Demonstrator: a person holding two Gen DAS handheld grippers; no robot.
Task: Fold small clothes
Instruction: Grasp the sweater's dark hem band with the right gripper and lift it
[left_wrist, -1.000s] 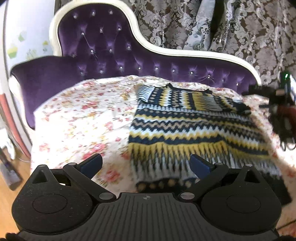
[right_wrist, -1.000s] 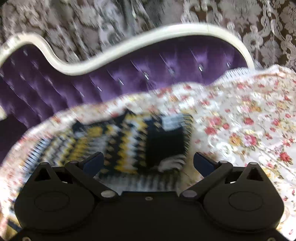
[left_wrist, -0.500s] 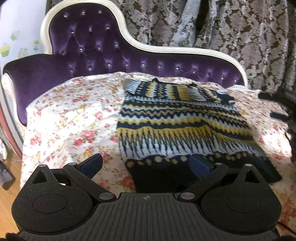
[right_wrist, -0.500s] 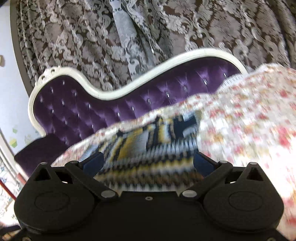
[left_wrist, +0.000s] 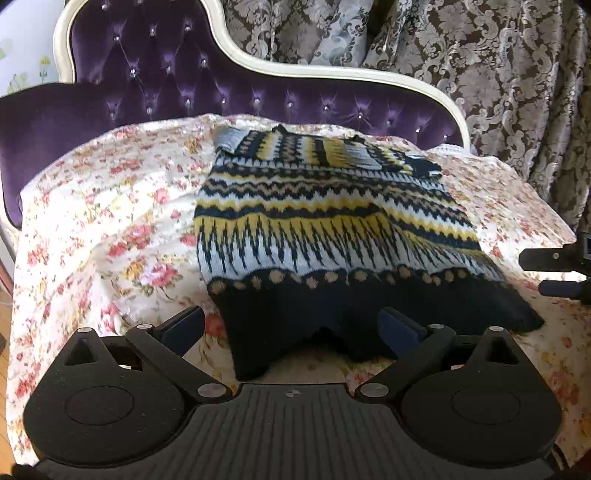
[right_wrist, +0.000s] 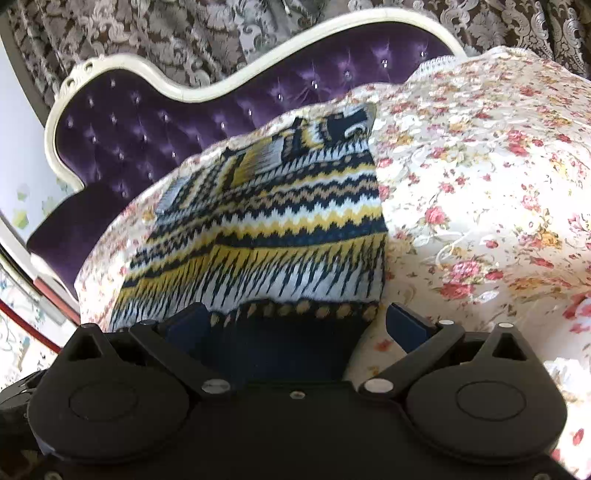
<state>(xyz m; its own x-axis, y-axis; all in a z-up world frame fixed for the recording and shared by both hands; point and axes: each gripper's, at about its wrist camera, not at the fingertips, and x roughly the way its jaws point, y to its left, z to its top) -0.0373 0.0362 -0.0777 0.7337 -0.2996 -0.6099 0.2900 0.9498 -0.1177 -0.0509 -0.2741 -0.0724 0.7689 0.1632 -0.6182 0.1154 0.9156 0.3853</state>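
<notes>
Purple tufted sofa (left_wrist: 155, 85) with a curved cream frame, backed by grey-and-brown damask curtains (left_wrist: 498, 62). Floral bedspread (left_wrist: 92, 221) thrown over the seat, white ground with red and yellow roses.

Patterned knitted sweater (left_wrist: 317, 221) spread flat on the bedspread, near the middle of the seat. Navy, yellow, white and tan zigzag bands; sleeves folded in across the end nearest the sofa back; broad navy hem at the end away from the sofa back, toward the cameras. Hem edge uneven, dipping in two dark points at the front.

Left gripper (left_wrist: 291, 328) low over the sweater's hem, jaws wide apart, blue pads (left_wrist: 184, 326) either side of the dark band. One pad over bare bedspread just beside the sweater's left edge, the other over the hem itself. Nothing clamped. Contact with the cloth not certain from this angle.

Right gripper (right_wrist: 295, 326) at the sweater's right hem corner, jaws likewise wide, navy hem (right_wrist: 280, 343) lying between the blue pads (right_wrist: 410, 326). Right-hand pad over bedspread just past the sweater's side edge. Not closed on the cloth. Same gripper visible in the left wrist view as dark fingers at the right margin (left_wrist: 557, 271), beside the sweater's right edge.
</notes>
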